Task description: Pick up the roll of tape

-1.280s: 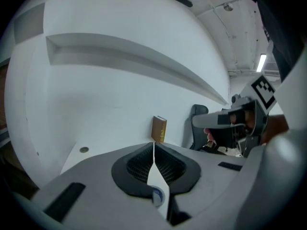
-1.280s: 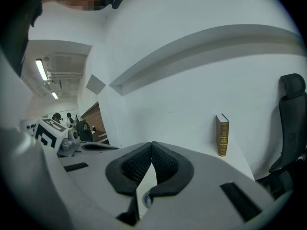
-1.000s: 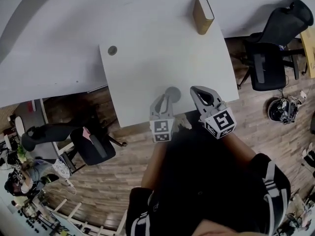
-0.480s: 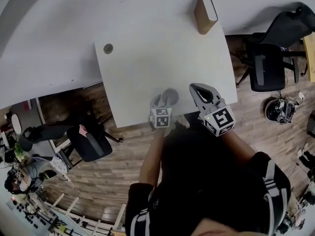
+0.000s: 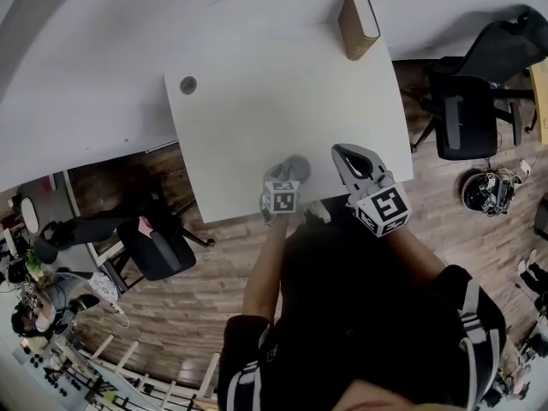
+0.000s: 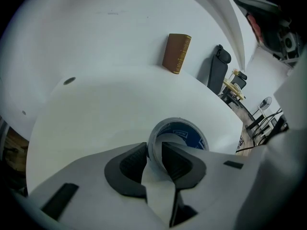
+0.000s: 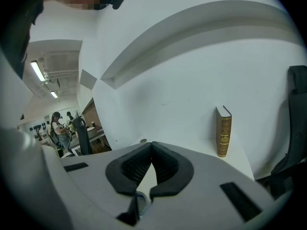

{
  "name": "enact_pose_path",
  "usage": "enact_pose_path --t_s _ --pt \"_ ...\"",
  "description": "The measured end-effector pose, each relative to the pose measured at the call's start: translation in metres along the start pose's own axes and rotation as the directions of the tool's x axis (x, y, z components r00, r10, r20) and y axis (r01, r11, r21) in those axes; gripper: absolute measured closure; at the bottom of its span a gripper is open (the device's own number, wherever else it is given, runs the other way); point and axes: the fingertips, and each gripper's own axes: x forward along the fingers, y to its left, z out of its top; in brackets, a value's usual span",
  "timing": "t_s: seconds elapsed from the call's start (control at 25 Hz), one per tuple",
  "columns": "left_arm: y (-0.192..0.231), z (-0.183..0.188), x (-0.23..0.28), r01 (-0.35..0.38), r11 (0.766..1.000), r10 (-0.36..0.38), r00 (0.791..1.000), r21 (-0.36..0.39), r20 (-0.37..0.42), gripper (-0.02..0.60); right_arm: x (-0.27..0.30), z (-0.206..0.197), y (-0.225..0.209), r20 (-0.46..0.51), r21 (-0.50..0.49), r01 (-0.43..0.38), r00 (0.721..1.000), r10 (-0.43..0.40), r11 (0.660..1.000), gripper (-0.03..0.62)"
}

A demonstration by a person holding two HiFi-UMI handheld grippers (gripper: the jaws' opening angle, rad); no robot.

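The roll of tape [image 5: 297, 164], grey outside with a blue-printed core [image 6: 186, 131], lies flat near the white table's [image 5: 274, 101] front edge. My left gripper [image 5: 286, 176] points steeply down onto it. In the left gripper view, the left gripper [image 6: 154, 150] straddles the roll's near wall, one pad outside and one inside the core. Its jaws are closing, and both pads sit against the wall. My right gripper [image 5: 342, 152] hovers just right of the roll, near level. The right gripper view shows the right gripper [image 7: 152, 145] with pad tips touching and nothing between them.
A brown book [image 5: 358, 22] stands upright at the table's far edge by the wall, also in the gripper views [image 6: 176, 53] [image 7: 223, 131]. A round cable hole [image 5: 187, 85] sits at the table's far left corner. Office chairs stand at the right [image 5: 467, 110] and lower left [image 5: 158, 247].
My left gripper has dropped and tipped steeply down onto the tape roll, so its cube now covers the roll's near side. The right gripper has barely shifted.
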Motion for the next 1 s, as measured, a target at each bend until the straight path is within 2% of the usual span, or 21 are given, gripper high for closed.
enact_pose_path --t_s 0.2,0.44,0.56,0.64,0.72,0.8,0.92,1.0 --pt "0.004 0.001 0.000 -0.017 1.000 0.017 1.000 -0.003 0.011 0.508 -0.005 0.002 0.003 0.011 -0.013 0.011 1.000 -0.011 1.000 0.583" --pt "0.005 -0.020 -0.023 -0.022 0.999 0.022 0.999 0.025 0.023 0.509 -0.028 -0.001 0.027 0.029 -0.057 0.044 0.999 -0.042 0.997 0.583" --pt "0.007 -0.023 -0.058 -0.043 0.999 0.040 0.994 0.028 0.104 0.509 -0.049 -0.005 0.048 0.046 -0.081 0.073 0.997 -0.069 0.994 0.582" --pt "0.011 -0.019 -0.091 -0.065 0.998 0.061 0.980 0.015 0.189 0.511 -0.066 -0.009 0.064 0.059 -0.088 0.093 0.994 -0.088 0.992 0.582" --pt "0.013 -0.012 -0.129 -0.089 0.996 0.085 0.953 -0.001 0.290 0.511 -0.082 -0.013 0.077 0.071 -0.088 0.115 0.991 -0.109 0.989 0.583" --pt "0.014 -0.002 -0.170 -0.108 0.994 0.103 0.905 -0.012 0.412 0.511 -0.097 -0.015 0.088 0.088 -0.095 0.146 0.987 -0.138 0.985 0.582" --pt "0.012 0.009 -0.244 -0.138 0.990 0.129 0.806 -0.028 0.577 0.509 -0.118 -0.012 0.102 0.121 -0.103 0.180 0.978 -0.167 0.978 0.582" --pt "0.005 0.017 -0.295 -0.159 0.987 0.138 0.733 -0.030 0.666 0.509 -0.129 -0.005 0.109 0.143 -0.103 0.188 0.975 -0.172 0.977 0.583"
